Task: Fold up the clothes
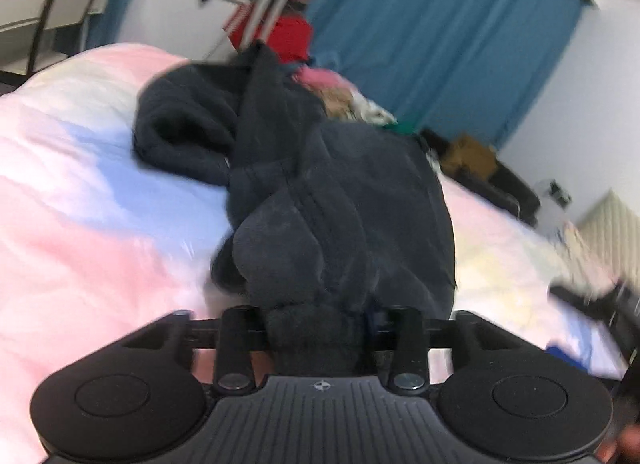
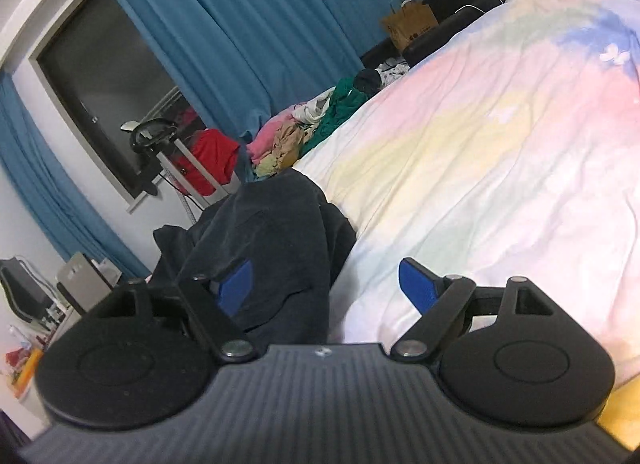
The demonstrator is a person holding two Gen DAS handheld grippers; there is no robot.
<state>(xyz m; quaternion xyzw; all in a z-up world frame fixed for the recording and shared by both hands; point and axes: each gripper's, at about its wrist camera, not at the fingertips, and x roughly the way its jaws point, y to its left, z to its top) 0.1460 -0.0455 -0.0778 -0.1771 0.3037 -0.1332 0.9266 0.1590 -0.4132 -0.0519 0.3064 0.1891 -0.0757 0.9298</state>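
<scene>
A dark navy garment [image 1: 320, 199] lies bunched on the pastel bedcover [image 1: 80, 203]. My left gripper [image 1: 316, 330] is shut on a thick fold of it, which fills the gap between the fingers. The cloth trails away from the jaws toward the far edge of the bed. In the right wrist view the same navy garment [image 2: 264, 252] lies at the left, in front of the left blue pad. My right gripper [image 2: 328, 288] is open over the bedcover [image 2: 500, 151], and nothing sits between its blue pads [image 2: 418, 290].
A heap of mixed clothes [image 2: 304, 127], pink, tan and green, lies along the bed's far edge. Blue curtains [image 2: 248, 31] hang behind. A drying rack with a red item [image 2: 208, 159] stands by the window. A paper bag [image 2: 408, 25] rests on a dark seat.
</scene>
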